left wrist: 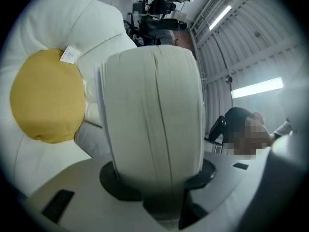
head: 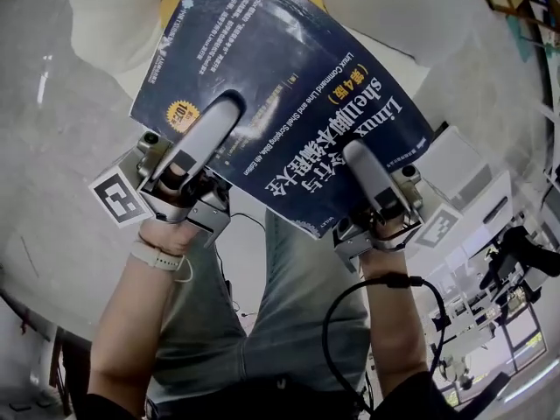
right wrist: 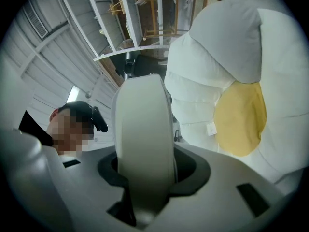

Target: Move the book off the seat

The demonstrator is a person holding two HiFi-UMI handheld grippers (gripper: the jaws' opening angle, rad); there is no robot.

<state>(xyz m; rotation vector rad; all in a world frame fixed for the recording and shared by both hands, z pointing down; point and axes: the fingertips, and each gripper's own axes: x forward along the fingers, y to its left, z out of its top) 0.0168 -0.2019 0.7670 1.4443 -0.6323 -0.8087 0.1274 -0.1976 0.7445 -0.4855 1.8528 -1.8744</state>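
A thick dark-blue book (head: pixel 289 86) with white and yellow print on its cover is held up at a tilt, in front of the white padded seat (head: pixel 105 16). My left gripper (head: pixel 219 121) is shut on the book's near left edge, one finger lying across the cover. My right gripper (head: pixel 360 160) is shut on its near right edge. The left gripper view is filled by the book's page block (left wrist: pixel 152 115) between the jaws. In the right gripper view the book (right wrist: pixel 145 134) stands narrow between the jaws. A yellow cushion (left wrist: pixel 46 98) lies on the seat behind.
The white seat (right wrist: pixel 203 71) with its yellow cushion (right wrist: pixel 241 115) is beyond the book. White boxes (head: pixel 472 182) and a metal rack stand at the right. A black cable (head: pixel 337 322) runs from the right gripper. Equipment (left wrist: pixel 159 8) stands further back.
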